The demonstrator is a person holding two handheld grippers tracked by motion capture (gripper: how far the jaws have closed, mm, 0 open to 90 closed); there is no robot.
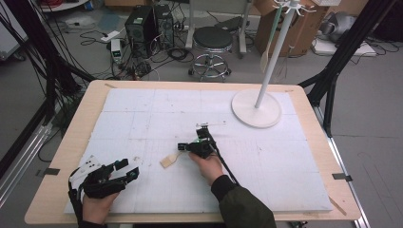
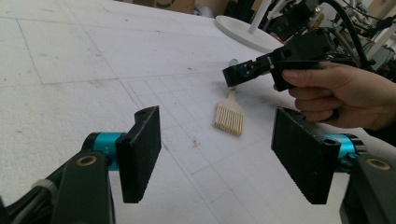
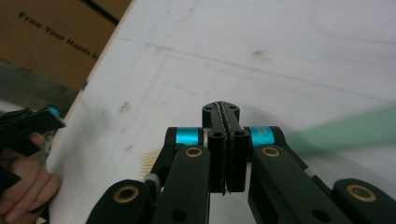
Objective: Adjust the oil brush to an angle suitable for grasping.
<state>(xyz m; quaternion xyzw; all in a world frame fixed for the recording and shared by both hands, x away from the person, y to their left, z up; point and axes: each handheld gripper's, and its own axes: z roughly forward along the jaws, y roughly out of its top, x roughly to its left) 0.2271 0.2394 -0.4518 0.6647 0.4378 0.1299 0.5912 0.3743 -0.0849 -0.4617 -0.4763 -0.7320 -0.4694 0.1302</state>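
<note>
While the left claw gapes and the right claw is pressed closed, a pale-bristled, green-handled brush lies flat.

Stood at the far right of the counter: white rack, spatula hanging. Beyond, on the floor: round stool, computer tower, cardboard box.

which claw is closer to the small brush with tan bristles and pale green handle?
Right. The right claw hovers at the small brush with tan bristles and pale green handle, jaws shut, apparently empty. The left claw sits open near the table's front-left edge, well apart.
</note>
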